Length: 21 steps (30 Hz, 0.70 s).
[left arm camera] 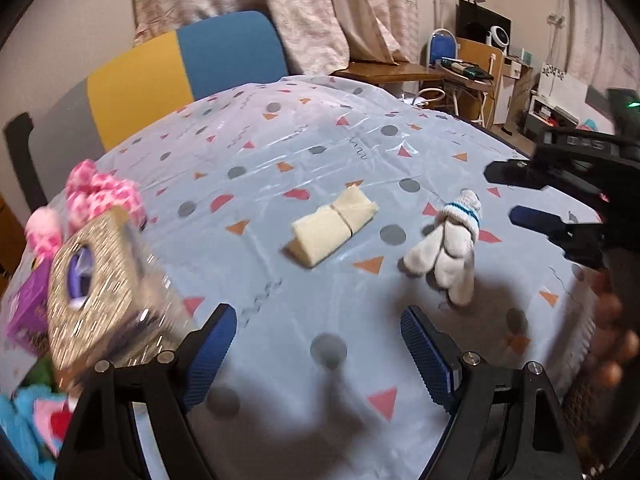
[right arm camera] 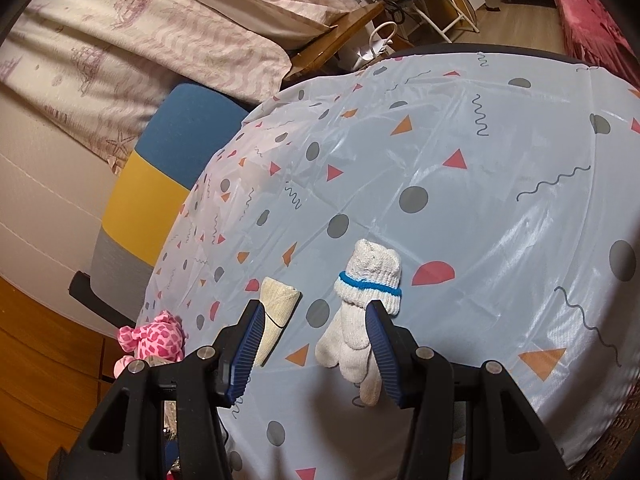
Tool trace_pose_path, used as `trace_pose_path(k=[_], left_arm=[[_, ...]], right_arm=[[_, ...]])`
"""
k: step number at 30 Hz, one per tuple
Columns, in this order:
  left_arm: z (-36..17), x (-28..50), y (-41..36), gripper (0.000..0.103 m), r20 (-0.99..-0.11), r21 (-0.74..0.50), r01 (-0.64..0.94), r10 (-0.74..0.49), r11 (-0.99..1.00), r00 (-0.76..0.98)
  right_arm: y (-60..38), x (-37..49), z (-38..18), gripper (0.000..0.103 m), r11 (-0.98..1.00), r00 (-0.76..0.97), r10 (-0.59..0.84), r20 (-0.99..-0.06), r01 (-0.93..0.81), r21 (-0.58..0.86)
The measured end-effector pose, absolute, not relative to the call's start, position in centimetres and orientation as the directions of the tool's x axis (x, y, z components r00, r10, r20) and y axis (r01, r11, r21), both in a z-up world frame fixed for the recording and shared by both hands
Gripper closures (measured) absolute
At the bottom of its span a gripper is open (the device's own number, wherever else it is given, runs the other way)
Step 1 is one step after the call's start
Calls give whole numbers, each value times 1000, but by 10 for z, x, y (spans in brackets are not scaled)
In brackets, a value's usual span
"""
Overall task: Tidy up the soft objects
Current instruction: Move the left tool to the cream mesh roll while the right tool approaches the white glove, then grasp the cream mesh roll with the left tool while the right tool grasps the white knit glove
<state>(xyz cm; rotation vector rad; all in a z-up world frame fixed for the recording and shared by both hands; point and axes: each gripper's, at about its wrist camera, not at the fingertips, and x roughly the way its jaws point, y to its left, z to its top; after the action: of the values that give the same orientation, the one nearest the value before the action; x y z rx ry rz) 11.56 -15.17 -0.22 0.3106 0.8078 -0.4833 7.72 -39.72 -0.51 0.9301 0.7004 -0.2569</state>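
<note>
We see a table (right arm camera: 500, 152) under a shape-printed cloth, curtains (left arm camera: 320, 12) behind, while our left tongs (left arm camera: 318, 360) and right tongs (right arm camera: 316, 350) hover wide open, empty.

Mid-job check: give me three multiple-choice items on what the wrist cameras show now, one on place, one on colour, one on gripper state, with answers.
1. Where does the folded cream cloth bundle lie relative to the white knitted glove in the left wrist view?
A. To its left
B. On top of it
C. Inside the glittery box

2. What colour is the band on the glove's cuff?
A. Red
B. Blue
C. Green

3. How is the right gripper?
A. Shut on the glove
B. Shut on the cloth bundle
C. Open, holding nothing

Answers: 1 A, the bundle sits left of the glove on the patterned tablecloth, apart from it. 2 B, a blue stripe rings the cuff. 3 C, its jaws stand wide apart over the cloth.
</note>
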Motion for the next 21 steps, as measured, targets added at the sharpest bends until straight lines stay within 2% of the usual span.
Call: trace_pose_path(k=[9, 21], left_arm=[[-23, 175, -202, 18, -774, 83, 602, -329, 794, 541], [-56, 231, -244, 18, -793, 168, 630, -276, 759, 543]], right_arm=[[-398, 78, -10, 50, 566, 754, 121, -646, 482, 669], [-398, 80, -16, 50, 540, 749, 163, -643, 478, 693]])
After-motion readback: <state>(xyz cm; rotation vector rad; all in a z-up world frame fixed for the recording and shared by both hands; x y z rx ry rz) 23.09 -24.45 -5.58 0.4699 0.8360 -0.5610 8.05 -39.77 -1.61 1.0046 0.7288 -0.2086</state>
